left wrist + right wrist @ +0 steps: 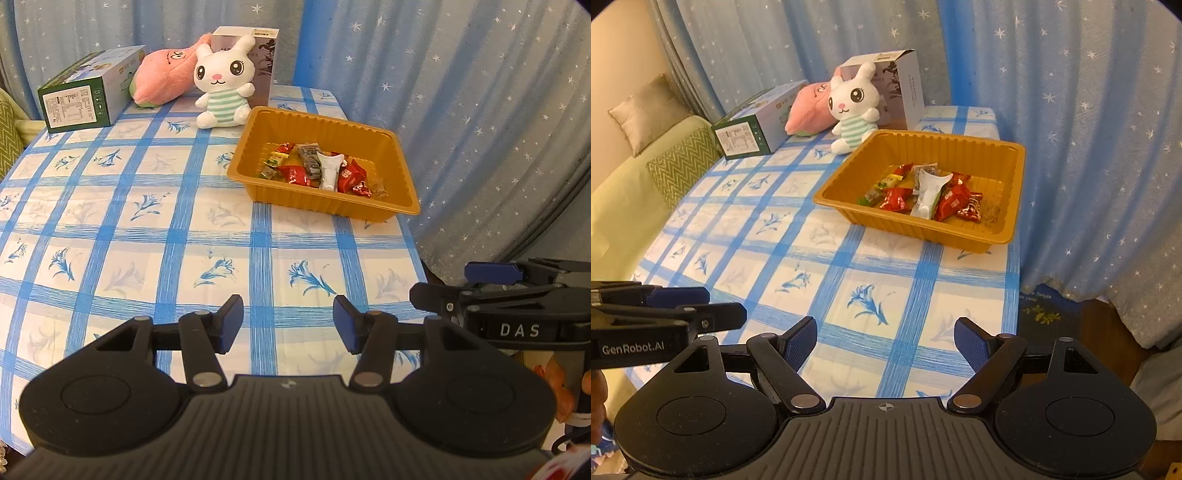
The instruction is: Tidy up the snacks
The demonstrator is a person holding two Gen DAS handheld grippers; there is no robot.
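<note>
Toward the far right of the counter (pixel 827 258) we see the amber tray (pixel 849 192), ribbed along its walls, holding the snacks (pixel 923 195): red wrappers, a white packet, a yellow-green sweet, a grey one. Their print is too small for us to read. Our left tongs (pixel 288 319) and right tongs (pixel 885 341) hover over the near edge, both spread wide with nothing between them. Beyond the tray sit a white plush rabbit (pixel 855 107), a half-hidden pink plush (pixel 166 74) and two boxes.
</note>
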